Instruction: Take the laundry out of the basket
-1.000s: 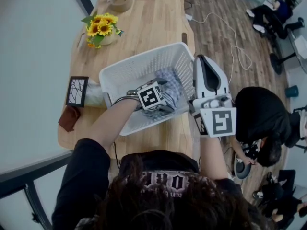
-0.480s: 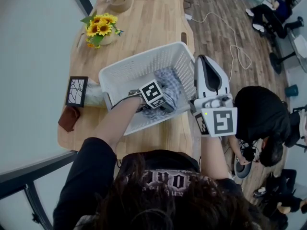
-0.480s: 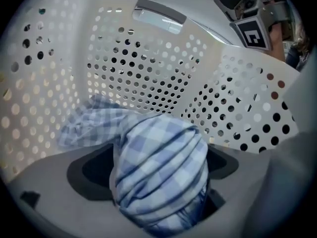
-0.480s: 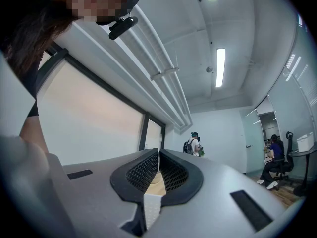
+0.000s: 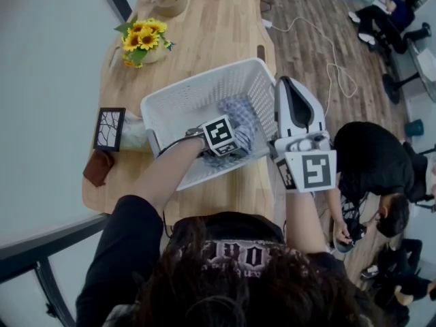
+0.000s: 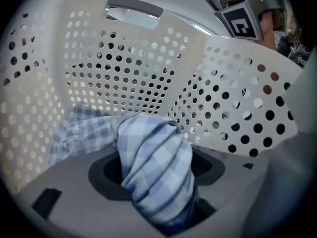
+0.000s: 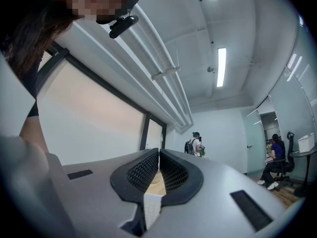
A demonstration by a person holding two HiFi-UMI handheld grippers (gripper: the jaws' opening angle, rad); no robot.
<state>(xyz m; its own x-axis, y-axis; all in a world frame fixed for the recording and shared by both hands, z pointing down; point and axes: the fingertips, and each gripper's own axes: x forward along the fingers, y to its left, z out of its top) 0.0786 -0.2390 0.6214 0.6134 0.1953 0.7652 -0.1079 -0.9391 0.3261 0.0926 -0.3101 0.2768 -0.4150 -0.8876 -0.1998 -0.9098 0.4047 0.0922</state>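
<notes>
Laundry (image 6: 148, 148), blue-checked, lies inside the basket (image 5: 197, 84) toward its 4 o'clock corner, left tongs (image 6: 156, 175) just closed onto a bunched fold, right tongs (image 7: 158, 170) clenched empty outside at 3 o'clock; lift-out judged wholly outstanding.

Checked cloth (image 6: 153, 157) — its lower end hidden.

Basket (image 5: 178, 102) white, dotted with round holes; laundry (image 6: 157, 165) blue-white check; sunflowers (image 5: 144, 35) yellow; table (image 5: 218, 26) pale wood grain.
</notes>
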